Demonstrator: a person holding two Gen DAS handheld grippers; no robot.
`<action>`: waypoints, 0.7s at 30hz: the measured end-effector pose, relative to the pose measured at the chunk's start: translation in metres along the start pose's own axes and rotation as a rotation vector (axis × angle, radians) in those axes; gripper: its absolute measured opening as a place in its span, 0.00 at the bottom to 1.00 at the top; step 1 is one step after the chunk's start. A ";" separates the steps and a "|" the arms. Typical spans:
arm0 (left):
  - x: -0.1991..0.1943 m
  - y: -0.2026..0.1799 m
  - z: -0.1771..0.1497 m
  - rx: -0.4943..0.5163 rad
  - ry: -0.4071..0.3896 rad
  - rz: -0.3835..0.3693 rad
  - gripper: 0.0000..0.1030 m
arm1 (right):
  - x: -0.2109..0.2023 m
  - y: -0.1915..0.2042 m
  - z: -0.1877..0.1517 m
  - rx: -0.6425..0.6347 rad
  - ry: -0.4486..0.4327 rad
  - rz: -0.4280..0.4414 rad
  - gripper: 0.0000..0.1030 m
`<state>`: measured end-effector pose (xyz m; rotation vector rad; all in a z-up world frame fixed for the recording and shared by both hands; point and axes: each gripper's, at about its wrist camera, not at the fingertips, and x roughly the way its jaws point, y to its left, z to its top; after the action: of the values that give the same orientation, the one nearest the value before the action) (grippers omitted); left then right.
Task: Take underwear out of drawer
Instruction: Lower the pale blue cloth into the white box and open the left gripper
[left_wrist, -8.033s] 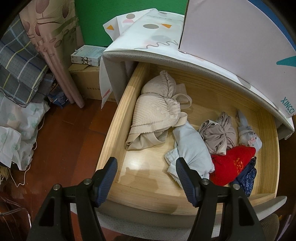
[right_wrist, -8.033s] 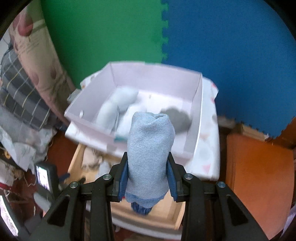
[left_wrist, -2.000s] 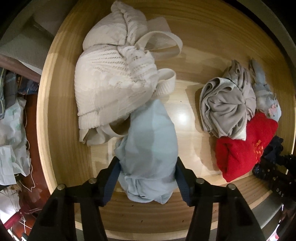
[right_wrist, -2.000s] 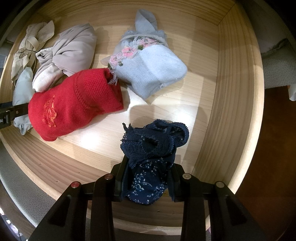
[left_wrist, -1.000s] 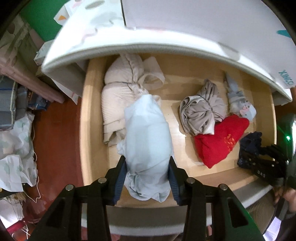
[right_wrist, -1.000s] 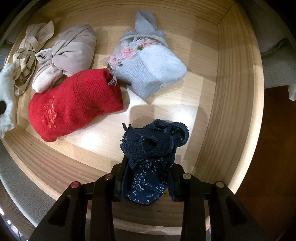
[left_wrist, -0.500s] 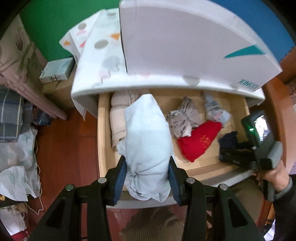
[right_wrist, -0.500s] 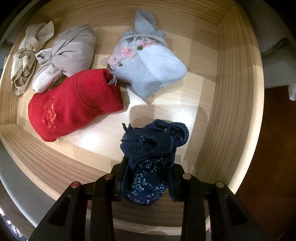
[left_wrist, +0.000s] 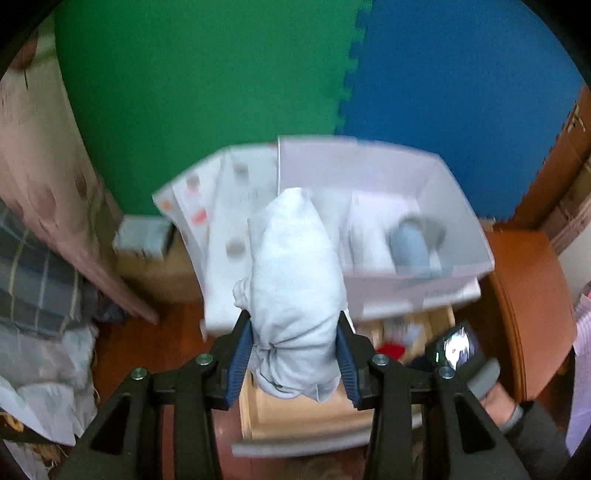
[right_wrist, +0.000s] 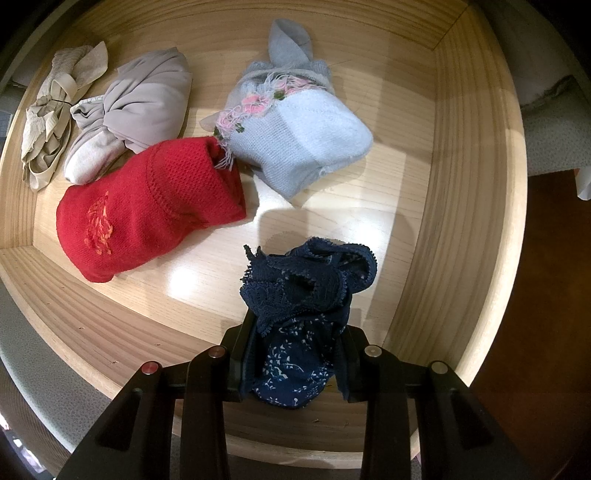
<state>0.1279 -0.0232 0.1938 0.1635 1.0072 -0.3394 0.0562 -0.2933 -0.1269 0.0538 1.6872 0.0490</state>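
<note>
While clamped between the blue-padded jaws of the left gripper (left_wrist: 291, 363), pale blue rolled cotton underwear (left_wrist: 295, 295) held high in the air, above the open light wooden drawer (left_wrist: 310, 413) far below. Beyond that roll, blurred: open white cardboard box (left_wrist: 461, 206) on a white patterned cover (left_wrist: 221, 229), with a grey-blue rolled garment (left_wrist: 410, 247) inside, then green foam wall mat (left_wrist: 203, 85) and blue foam wall mat (left_wrist: 461, 77) behind. At lower right of the left view, a person's hand (left_wrist: 498, 406) on the grey handle of the other tool. Down inside the drawer, right gripper (right_wrist: 295, 362) closed narrowly on dark navy lace-trimmed floral underwear (right_wrist: 303, 306), bundle resting on the drawer floor near the front wall. Just past it, red knitted folded underwear (right_wrist: 147, 206) with orange embroidery, touching a light blue knitted piece (right_wrist: 299, 140) edged with pink flower trim. Farther back, grey smooth knotted fabric bundle (right_wrist: 133, 107) touching the red one, and beige ribbed garment with elastic straps (right_wrist: 51, 114) at the far left corner.
</note>
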 end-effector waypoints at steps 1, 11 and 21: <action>-0.001 -0.003 0.012 0.014 -0.020 0.015 0.42 | 0.000 0.000 0.000 0.001 0.001 0.000 0.30; 0.068 -0.035 0.077 0.122 -0.011 0.069 0.42 | 0.000 0.000 0.001 0.000 0.001 0.001 0.30; 0.147 -0.040 0.062 0.119 0.145 0.090 0.42 | 0.000 0.001 0.003 0.001 0.001 0.004 0.30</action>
<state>0.2351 -0.1081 0.1022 0.3443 1.1199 -0.3086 0.0588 -0.2923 -0.1272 0.0581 1.6884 0.0511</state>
